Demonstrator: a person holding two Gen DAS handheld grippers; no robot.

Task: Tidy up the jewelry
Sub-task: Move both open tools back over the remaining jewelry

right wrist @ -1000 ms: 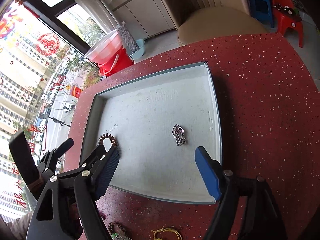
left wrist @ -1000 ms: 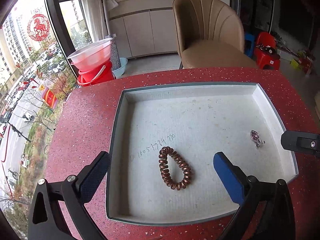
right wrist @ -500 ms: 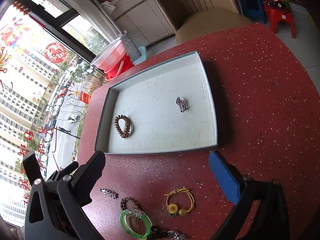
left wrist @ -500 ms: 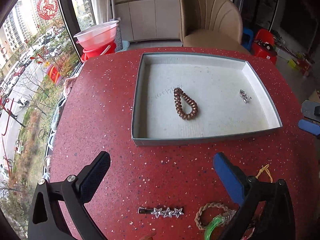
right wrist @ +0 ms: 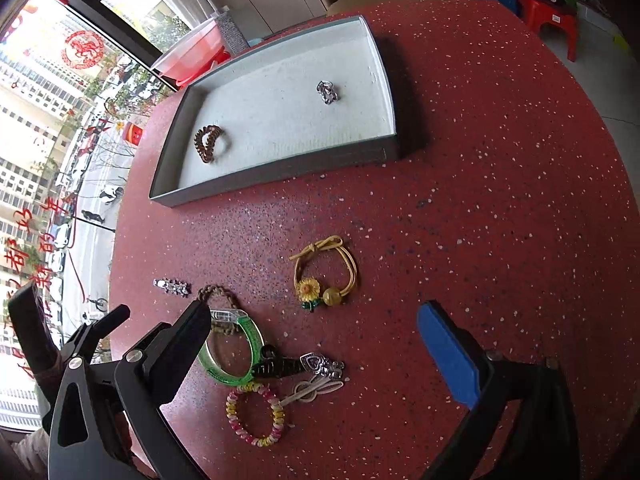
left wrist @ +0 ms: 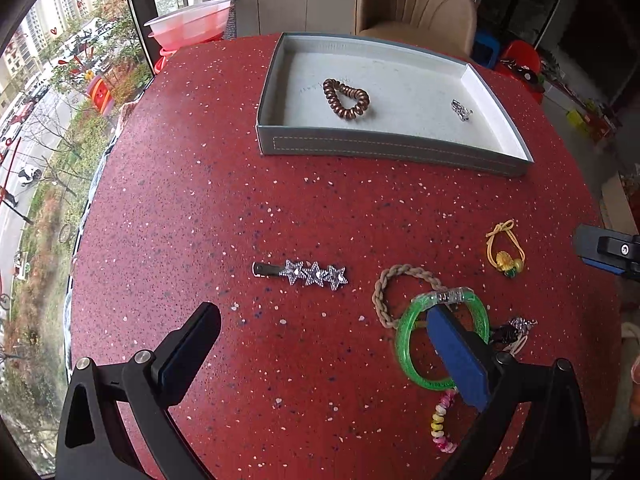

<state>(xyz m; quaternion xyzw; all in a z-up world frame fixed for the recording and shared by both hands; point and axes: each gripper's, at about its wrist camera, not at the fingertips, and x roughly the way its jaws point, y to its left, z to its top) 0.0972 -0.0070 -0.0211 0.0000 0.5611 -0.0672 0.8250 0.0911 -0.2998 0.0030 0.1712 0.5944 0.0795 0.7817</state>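
Observation:
A grey tray (left wrist: 384,148) (right wrist: 280,176) on the red table holds a brown coil hair tie (left wrist: 346,99) (right wrist: 209,143) and a silver pendant (left wrist: 461,109) (right wrist: 327,92). Loose on the table lie a star hair clip (left wrist: 304,273) (right wrist: 171,286), a braided bracelet (left wrist: 384,292), a green bangle (left wrist: 404,344) (right wrist: 236,356), a yellow sunflower tie (left wrist: 505,248) (right wrist: 324,276), a pink-yellow coil tie (right wrist: 256,416) and a black clip (right wrist: 280,366). My left gripper (left wrist: 324,352) is open and empty above the near table. My right gripper (right wrist: 316,340) is open and empty over the loose pile.
A beige chair (left wrist: 412,0) stands behind the table. Pink and red basins (left wrist: 188,28) sit by the window at the far left. A red stool (right wrist: 548,4) stands at the far right. The table's round edge runs close on the left and right.
Both grippers have pulled back from the tray toward the near side of the table. The loose jewelry has come into view. Both stay open and empty.

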